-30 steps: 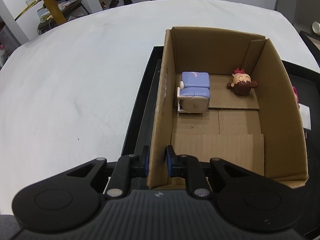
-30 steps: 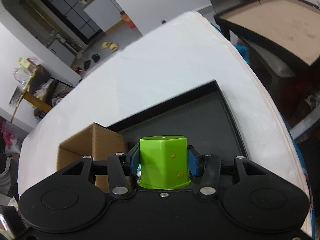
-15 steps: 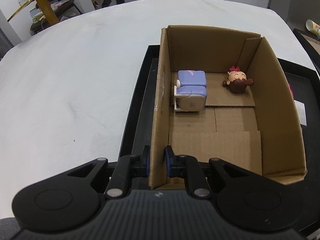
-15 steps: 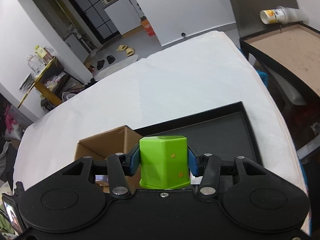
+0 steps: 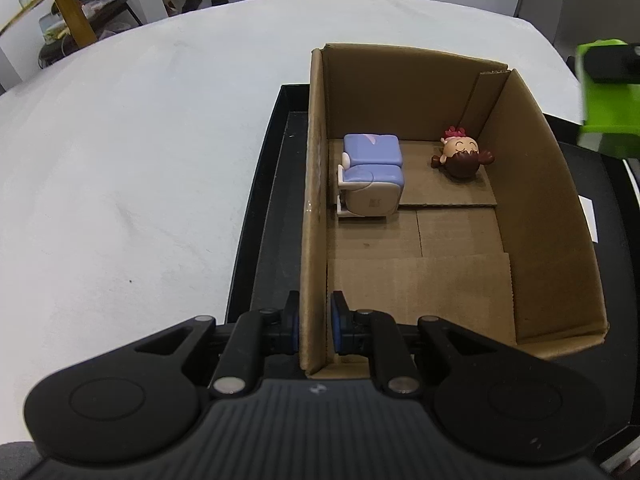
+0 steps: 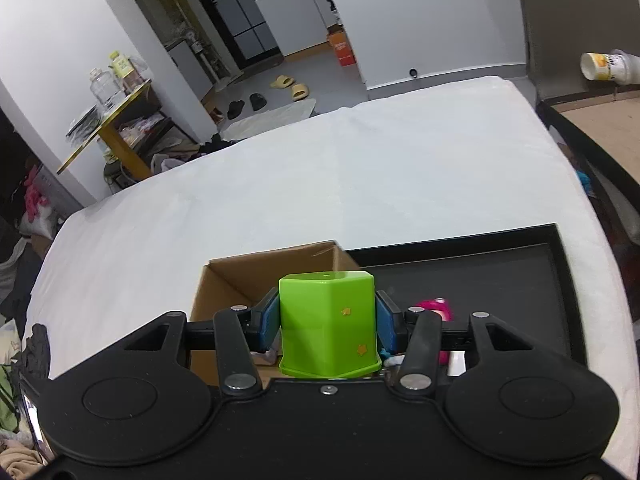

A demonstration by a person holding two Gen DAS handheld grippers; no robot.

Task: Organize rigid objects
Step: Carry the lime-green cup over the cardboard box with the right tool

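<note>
1. Green block [image 6: 328, 324]: a faceted, glossy plastic prism with small orange star marks, clamped upright between the blue pads of the right hand-held gripper [image 6: 327, 322], whose jaws are closed onto its two side faces. It is carried in the air, above and just right of the cardboard box [image 5: 540, 200].
2. Governing relation: in the left wrist view the block [image 5: 608, 100] shows at the upper right, beyond the right wall of the box. The open box interior therefore lies to the left of and below the block, and the right hand-held gripper is the nearer one to the drop.
3. Left hand-held gripper [image 5: 314, 322]: its jaws are nearly closed, pinching the thin left wall of the box near the near corner, which probably steadies the box.
4. Cardboard box: matte, corrugated and rectangular, its long axis running away from the left hand-held gripper. It stands in a shallow black tray [image 5: 256, 216] on the white counter [image 5: 140, 140].
5. Box contents, both at the far end: a blue-and-white toy [image 5: 370, 174] of smooth rounded plastic against the left wall, and a small round-headed figurine [image 5: 462, 156] lying near the right wall. The near half of the box floor is bare.
6. Pink toy [image 6: 434, 308]: partly hidden, on the tray right of the box.
</note>
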